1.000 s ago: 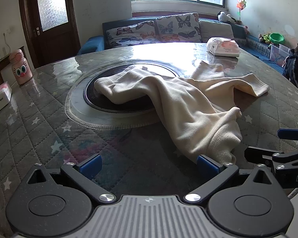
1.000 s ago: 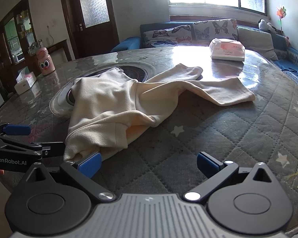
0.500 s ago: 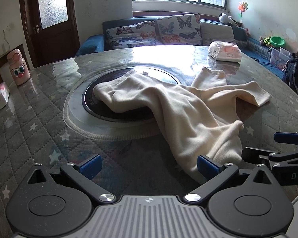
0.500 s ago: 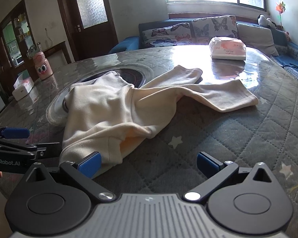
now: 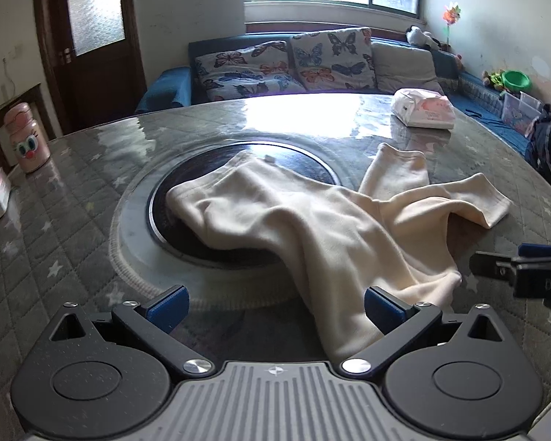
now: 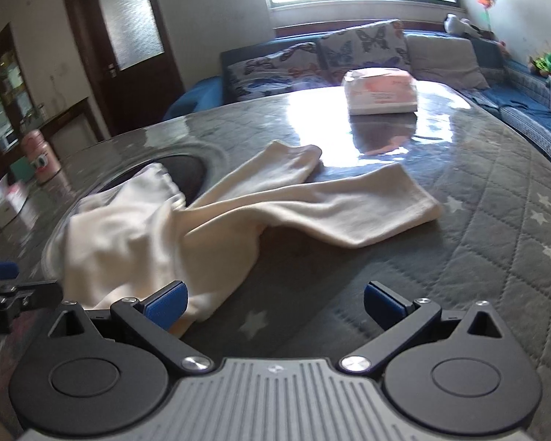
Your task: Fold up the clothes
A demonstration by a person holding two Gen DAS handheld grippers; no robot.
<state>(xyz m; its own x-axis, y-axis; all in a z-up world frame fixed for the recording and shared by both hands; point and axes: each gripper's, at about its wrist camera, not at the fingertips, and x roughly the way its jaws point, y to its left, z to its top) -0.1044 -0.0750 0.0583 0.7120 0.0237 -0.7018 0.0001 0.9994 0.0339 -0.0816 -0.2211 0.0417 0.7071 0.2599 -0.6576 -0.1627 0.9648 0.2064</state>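
Our left claw (image 5: 273,303) is spread wide and holds nothing. Our right claw (image 6: 273,299) is spread wide too. Both sit low and level at the bottom of each frame. The cream pants (image 5: 312,220) lie crumpled mid-frame on the table (image 5: 55,220). If we pinch one layer only, the fold could go crooked.

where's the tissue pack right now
The tissue pack sits on the far right of the table in both views, beyond the cream garment, near the sofa-side edge.
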